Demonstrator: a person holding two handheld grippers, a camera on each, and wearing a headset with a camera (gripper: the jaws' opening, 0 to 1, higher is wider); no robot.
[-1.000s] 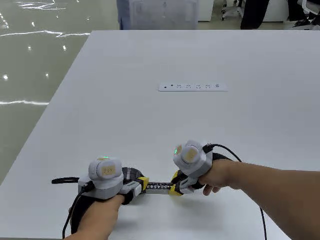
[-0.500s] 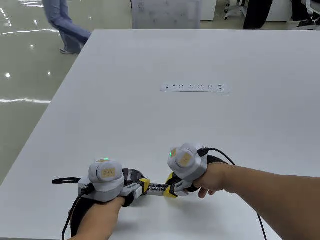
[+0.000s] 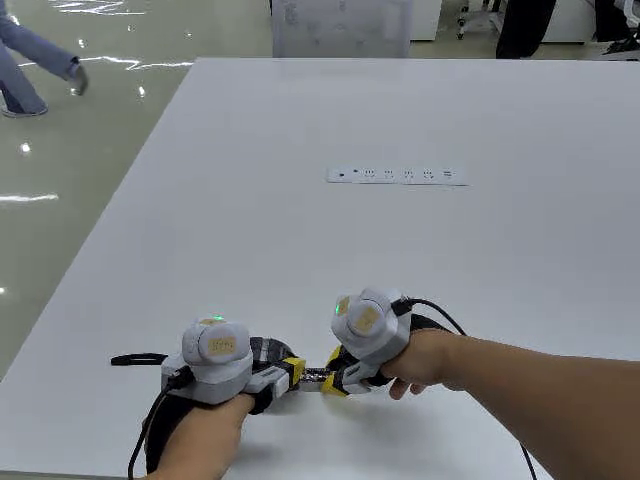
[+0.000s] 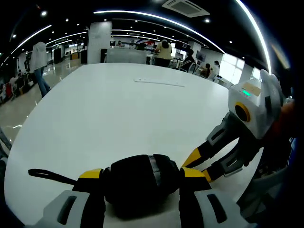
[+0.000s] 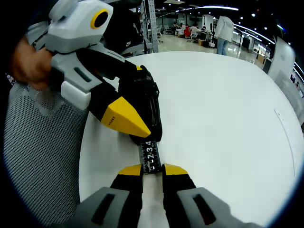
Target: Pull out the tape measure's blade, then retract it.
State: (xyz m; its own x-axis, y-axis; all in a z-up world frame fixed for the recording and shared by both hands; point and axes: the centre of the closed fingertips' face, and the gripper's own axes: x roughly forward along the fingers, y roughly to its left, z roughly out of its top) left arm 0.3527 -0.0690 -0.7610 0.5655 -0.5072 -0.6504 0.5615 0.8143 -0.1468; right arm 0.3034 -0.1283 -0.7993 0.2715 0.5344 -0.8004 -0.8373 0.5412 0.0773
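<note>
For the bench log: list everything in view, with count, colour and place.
table: one, white, under everything
power strip: one, white, flat at mid-table
tape measure: one, black, near the table's front edge
blade: one, dark with pale numerals, a short length out of the case
strap: one, black, on the table left of the tape measure
passer-by: one, blue trousers, on the floor beyond the table's left
cable: one, black, behind the right gripper
left gripper: one, grey with yellow tips, clamped on the tape measure
right gripper: one, same colours, pinching the blade
hands: two, each holding a gripper
</note>
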